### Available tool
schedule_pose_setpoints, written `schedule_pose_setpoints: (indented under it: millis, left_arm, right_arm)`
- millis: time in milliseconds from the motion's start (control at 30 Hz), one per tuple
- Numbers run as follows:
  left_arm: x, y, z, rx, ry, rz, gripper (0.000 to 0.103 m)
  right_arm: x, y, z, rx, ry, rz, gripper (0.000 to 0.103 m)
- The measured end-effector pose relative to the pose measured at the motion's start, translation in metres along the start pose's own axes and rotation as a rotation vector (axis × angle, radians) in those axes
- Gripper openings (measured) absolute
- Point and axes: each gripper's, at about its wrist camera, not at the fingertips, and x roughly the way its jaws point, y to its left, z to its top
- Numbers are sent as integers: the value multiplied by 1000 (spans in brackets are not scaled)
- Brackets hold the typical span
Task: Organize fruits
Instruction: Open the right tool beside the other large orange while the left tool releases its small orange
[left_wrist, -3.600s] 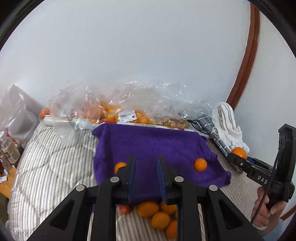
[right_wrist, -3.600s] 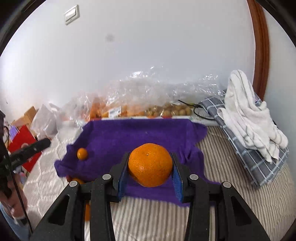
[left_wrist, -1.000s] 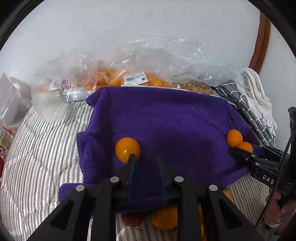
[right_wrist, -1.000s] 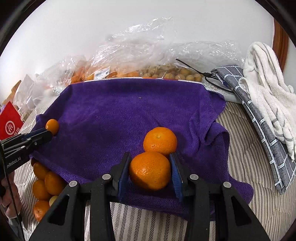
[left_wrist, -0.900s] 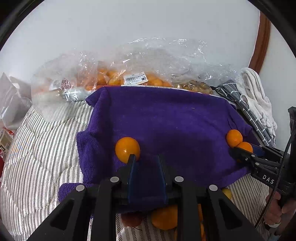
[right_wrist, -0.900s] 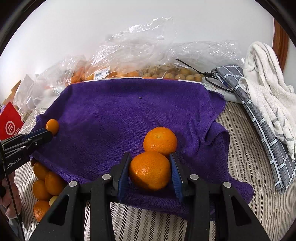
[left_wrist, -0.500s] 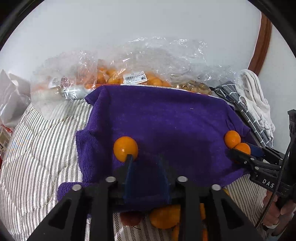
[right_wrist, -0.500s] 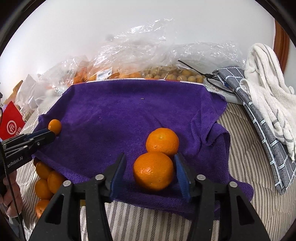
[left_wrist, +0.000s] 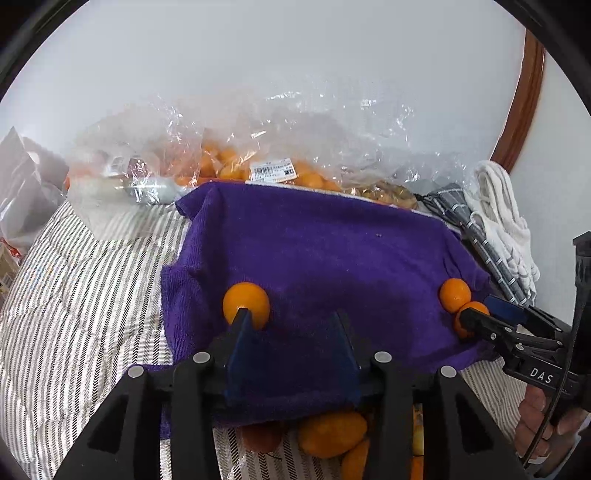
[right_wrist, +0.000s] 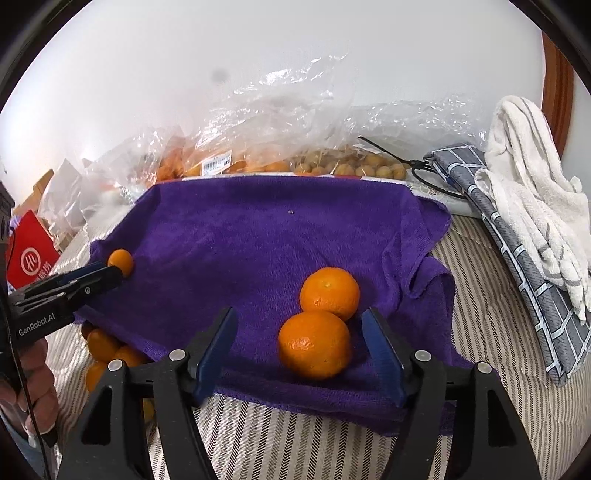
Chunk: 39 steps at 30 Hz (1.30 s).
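While fruit gathers: two oranges (right_wrist: 314, 343) touch, lower centre, purple towel (right_wrist: 258, 236).
Right gripper (right_wrist: 299, 343): fingers newly spread, orange released.
Left gripper (left_wrist: 291, 339): fingers apart, empty.

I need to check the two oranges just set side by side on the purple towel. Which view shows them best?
The right wrist view: both oranges sit large and unblocked between the open right hand-held gripper. In the left wrist view they are small at the towel's right edge, the nearer one partly hidden.

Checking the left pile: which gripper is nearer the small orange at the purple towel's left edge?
Left. The left gripper has one finger by the small orange; the right gripper sits across the purple towel.
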Motion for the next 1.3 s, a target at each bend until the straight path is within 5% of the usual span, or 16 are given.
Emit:
schedule_pose_setpoints:
  millis: [800, 1300]
  left_arm:
    - [-50, 18, -31, -12, -93, -4, 47]
    - [-59, 48, -55, -68, 1, 57, 47]
  right_arm:
    - [-46, 24, -36, 16, -12, -72, 73]
    - [-54, 57, -61, -24, 18, 39, 62]
